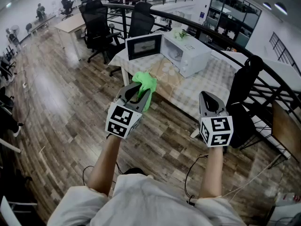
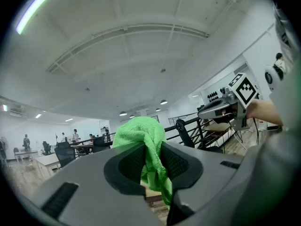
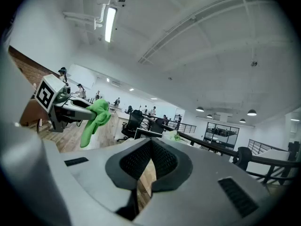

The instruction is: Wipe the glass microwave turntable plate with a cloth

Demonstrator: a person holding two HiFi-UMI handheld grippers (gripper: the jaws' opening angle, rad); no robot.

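Note:
My left gripper (image 1: 141, 91) is shut on a bright green cloth (image 1: 145, 83), held up in the air over the wooden floor in front of the table. In the left gripper view the cloth (image 2: 146, 142) bunches up between the jaws and hangs down from them. My right gripper (image 1: 207, 96) is level with it on the right, shut with nothing in it; its jaws (image 3: 151, 157) meet in a closed V. A roundish pale plate (image 1: 164, 71) seems to lie on the table in front of the white microwave (image 1: 189, 53), whose door (image 1: 143, 46) stands open.
The table (image 1: 216, 81) has a checked cloth and stands ahead of me. Black office chairs (image 1: 96, 29) stand behind its left end, and another (image 1: 244, 86) at its right. A dark railing (image 1: 225, 37) runs behind. Wooden floor (image 1: 61, 107) spreads to the left.

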